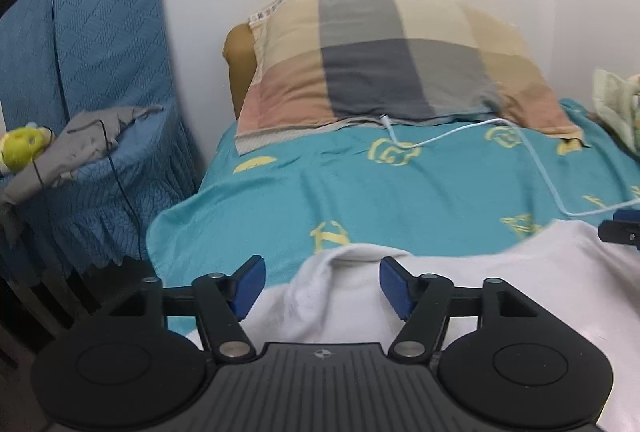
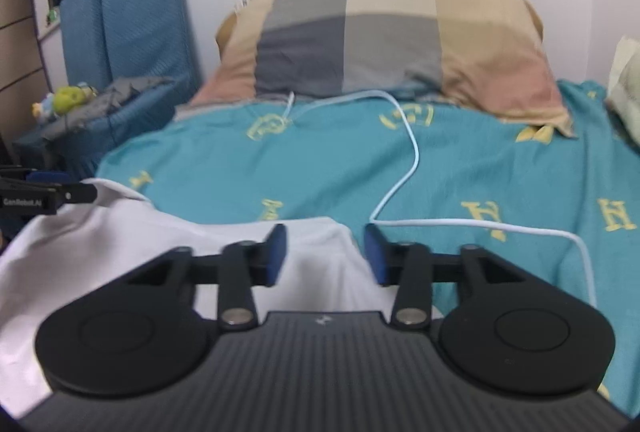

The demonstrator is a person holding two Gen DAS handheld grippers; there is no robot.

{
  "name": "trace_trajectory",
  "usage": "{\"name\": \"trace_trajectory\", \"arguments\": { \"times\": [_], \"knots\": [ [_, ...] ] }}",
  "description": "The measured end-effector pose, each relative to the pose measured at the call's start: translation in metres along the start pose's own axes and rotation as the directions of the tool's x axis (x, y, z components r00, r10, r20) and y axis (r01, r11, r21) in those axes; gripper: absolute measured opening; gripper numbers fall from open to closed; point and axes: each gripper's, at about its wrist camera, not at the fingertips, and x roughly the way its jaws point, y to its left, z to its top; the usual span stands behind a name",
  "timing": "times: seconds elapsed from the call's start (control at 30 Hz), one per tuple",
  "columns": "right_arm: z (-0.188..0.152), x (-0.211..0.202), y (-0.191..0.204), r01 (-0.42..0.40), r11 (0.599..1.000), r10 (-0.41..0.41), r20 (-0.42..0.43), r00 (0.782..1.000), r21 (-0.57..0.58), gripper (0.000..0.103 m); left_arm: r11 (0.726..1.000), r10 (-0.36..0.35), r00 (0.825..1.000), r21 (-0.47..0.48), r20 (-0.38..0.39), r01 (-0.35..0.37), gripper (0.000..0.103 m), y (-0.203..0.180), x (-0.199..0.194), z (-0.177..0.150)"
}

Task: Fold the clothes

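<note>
A white garment (image 1: 460,296) lies on the teal bed sheet (image 1: 360,192), its far edge just beyond my grippers. My left gripper (image 1: 322,286) is open, its blue pads on either side of a raised fold at the garment's left far corner, not closed on it. My right gripper (image 2: 325,258) is open over the garment's right far corner (image 2: 316,244). The garment (image 2: 100,252) spreads to the left in the right wrist view. Each gripper shows at the edge of the other's view, the right one (image 1: 622,228) and the left one (image 2: 44,192).
A plaid pillow (image 1: 400,60) leans on the wall at the head of the bed. A white charging cable (image 2: 408,172) runs across the sheet near my right gripper. A blue covered chair (image 1: 100,92) with grey cloth and a plush toy (image 1: 22,148) stands left.
</note>
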Motion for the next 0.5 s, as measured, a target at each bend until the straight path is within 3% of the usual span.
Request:
{"name": "trace_trajectory", "arguments": {
  "times": [0.13,0.33,0.5],
  "knots": [
    [-0.005,-0.052,0.012,0.007,1.0,-0.007,0.007,1.0,0.022,0.048,1.0,-0.021,1.0,0.011,0.021,0.021,0.075,-0.012,-0.066,-0.007],
    [-0.028,-0.164,0.035,-0.009,0.997,0.007,0.019,1.0,0.077,0.048,0.996,-0.049,0.999,-0.069,0.023,0.05,0.077,-0.014,-0.188,-0.038],
    [-0.064,-0.27,0.052,-0.001,0.992,0.002,-0.009,1.0,0.126,0.048,0.987,-0.063,0.998,-0.151,-0.01,0.061,0.079,0.0,-0.297,-0.09]
  ]
}}
